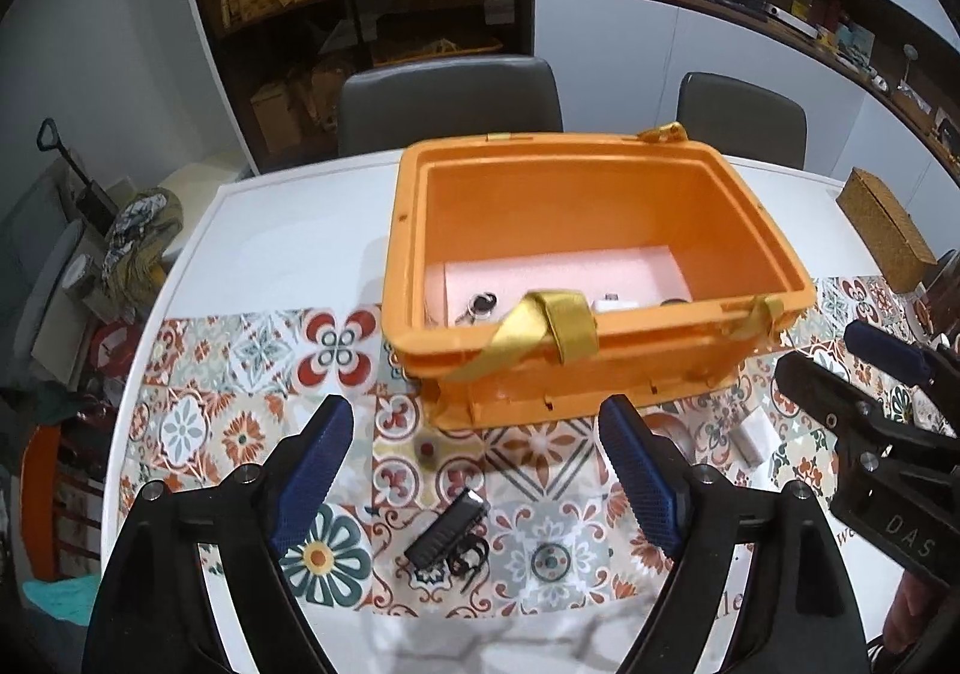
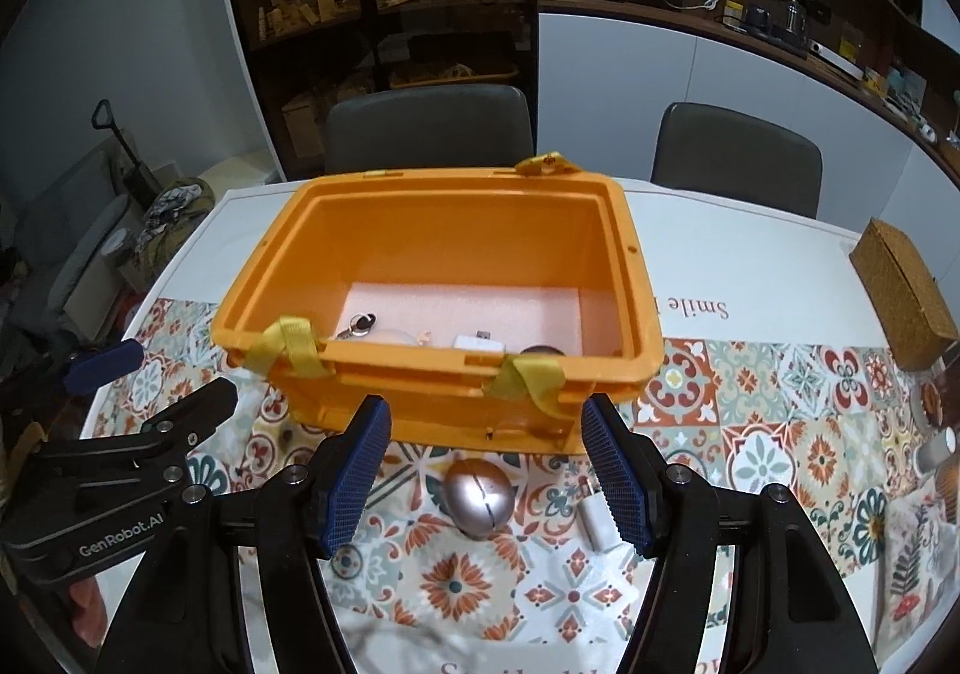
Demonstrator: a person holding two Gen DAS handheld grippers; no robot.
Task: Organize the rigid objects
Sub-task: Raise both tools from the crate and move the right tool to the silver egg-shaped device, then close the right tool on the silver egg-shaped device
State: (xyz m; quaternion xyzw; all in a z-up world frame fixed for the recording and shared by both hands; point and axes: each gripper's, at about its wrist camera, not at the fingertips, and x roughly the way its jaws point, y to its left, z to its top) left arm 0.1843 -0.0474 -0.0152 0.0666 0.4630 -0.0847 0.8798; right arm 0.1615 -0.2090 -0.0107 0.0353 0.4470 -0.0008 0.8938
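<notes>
An open orange box (image 1: 600,374) (image 2: 456,404) with yellow straps stands on the patterned tablecloth; a key ring (image 2: 360,323), a white adapter (image 2: 477,343) and other small items lie inside. My left gripper (image 1: 474,464) is open and empty above a black comb-like clip (image 1: 447,530) and a small red-dotted piece (image 1: 427,449). My right gripper (image 2: 486,470) is open and empty above a silver egg-shaped object (image 2: 480,497) and a white plug (image 2: 597,521). The right gripper also shows in the left wrist view (image 1: 852,368).
A woven wicker box (image 2: 903,293) sits at the table's right edge. Two grey chairs (image 2: 429,128) stand behind the table. The white plug also shows in the left wrist view (image 1: 747,437). Cluttered floor items lie at the left.
</notes>
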